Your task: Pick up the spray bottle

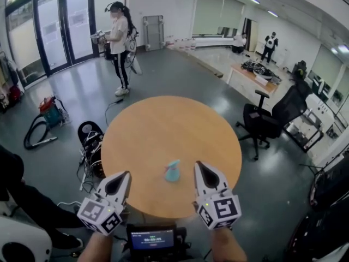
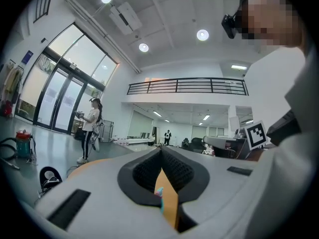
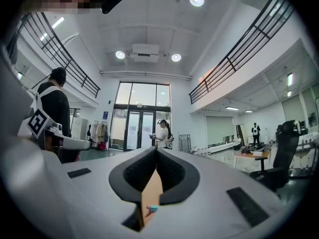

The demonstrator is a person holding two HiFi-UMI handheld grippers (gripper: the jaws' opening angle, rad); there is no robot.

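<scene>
Two closed, empty grippers (left gripper (image 1: 127, 173), right gripper (image 1: 198, 163)) flank the spray bottle (image 1: 173, 170).

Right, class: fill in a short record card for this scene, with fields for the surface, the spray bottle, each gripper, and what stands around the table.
surface: round wooden table
target: light blue spray bottle, on the table towards its near edge, touched by neither gripper
left gripper: shut, empty, to the bottle's left
right gripper: shut, empty, to the bottle's right
surroundings: black office chair right of the table; person standing beyond it
</scene>
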